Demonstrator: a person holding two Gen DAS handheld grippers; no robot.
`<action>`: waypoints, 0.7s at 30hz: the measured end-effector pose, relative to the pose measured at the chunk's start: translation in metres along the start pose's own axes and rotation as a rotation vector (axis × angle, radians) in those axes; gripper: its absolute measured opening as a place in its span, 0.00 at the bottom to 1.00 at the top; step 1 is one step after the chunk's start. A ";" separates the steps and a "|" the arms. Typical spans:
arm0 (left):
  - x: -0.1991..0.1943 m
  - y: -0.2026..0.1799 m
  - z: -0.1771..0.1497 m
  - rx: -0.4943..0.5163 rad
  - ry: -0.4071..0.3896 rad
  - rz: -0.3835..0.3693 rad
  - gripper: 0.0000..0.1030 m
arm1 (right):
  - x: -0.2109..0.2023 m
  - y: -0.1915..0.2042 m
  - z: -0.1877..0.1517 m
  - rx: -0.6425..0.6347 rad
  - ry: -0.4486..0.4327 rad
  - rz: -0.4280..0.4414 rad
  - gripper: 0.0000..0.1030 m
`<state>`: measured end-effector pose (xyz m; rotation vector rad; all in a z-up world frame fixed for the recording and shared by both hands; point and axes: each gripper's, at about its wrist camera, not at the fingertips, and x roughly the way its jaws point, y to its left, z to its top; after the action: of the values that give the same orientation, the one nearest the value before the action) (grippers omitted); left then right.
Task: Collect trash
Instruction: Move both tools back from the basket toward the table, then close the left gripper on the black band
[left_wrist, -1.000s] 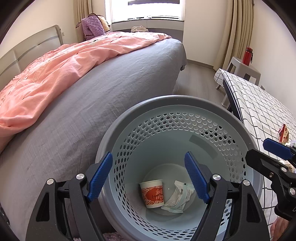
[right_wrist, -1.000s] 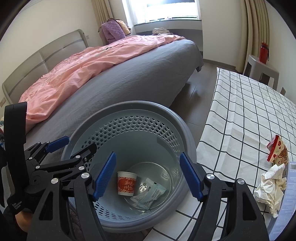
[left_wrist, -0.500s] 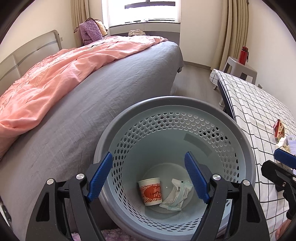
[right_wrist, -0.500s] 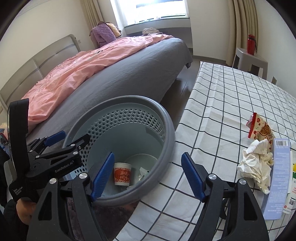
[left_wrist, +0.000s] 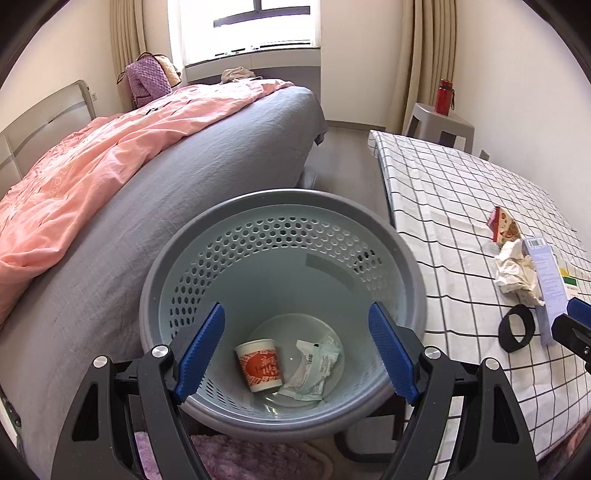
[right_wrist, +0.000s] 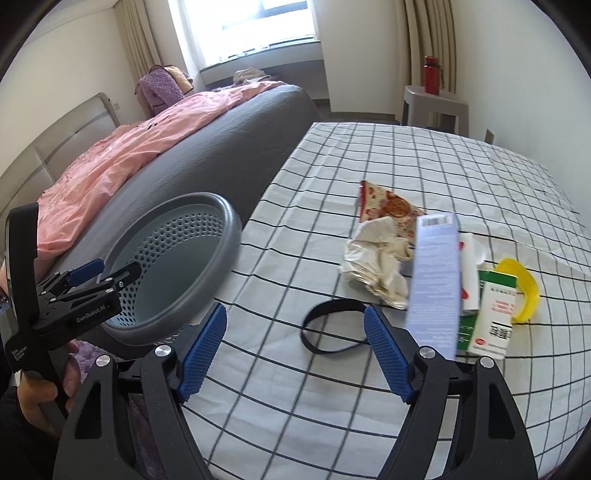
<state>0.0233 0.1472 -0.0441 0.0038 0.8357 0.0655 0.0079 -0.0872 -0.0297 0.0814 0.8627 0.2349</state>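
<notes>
Since a second ago, the right gripper (right_wrist: 295, 349) has swung away from the bin (right_wrist: 173, 266) and now points at the table with the checked cloth (right_wrist: 332, 155). It hangs above the cloth with its blue jaws spread wide and nothing between them. The left gripper (left_wrist: 297, 345) has stayed over the bin, also spread wide and holding nothing.

Two bits of trash lie at the bottom of the bin: a paper cup (left_wrist: 259, 363) and a white wrapper (left_wrist: 312, 369). More trash sits in a pile on the cloth. A black band (right_wrist: 334, 326) lies flat, nearest to the right gripper. Beyond it are a crumpled paper (right_wrist: 375, 264), a red snack wrapper (right_wrist: 386, 208), a long pale blue box (right_wrist: 436, 284), a green and white box (right_wrist: 493, 315) and a yellow thing (right_wrist: 522, 288).

Things could go wrong here. The band is thin and flat, so the jaws may slide over it or pinch the cloth as well. The pile is packed close, so a grab at one piece may knock the next one off the table. The crumpled paper is light and may slip out on the way to the bin.
</notes>
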 end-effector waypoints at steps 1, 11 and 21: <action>-0.003 -0.007 0.000 0.010 -0.004 -0.012 0.74 | -0.006 -0.009 -0.003 0.012 -0.006 -0.016 0.75; -0.019 -0.095 -0.007 0.131 0.023 -0.144 0.74 | -0.044 -0.090 -0.026 0.127 -0.021 -0.123 0.76; 0.002 -0.168 -0.032 0.228 0.147 -0.261 0.74 | -0.062 -0.153 -0.042 0.237 -0.040 -0.155 0.80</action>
<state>0.0106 -0.0207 -0.0722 0.1051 0.9803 -0.2786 -0.0372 -0.2513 -0.0362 0.2379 0.8496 -0.0152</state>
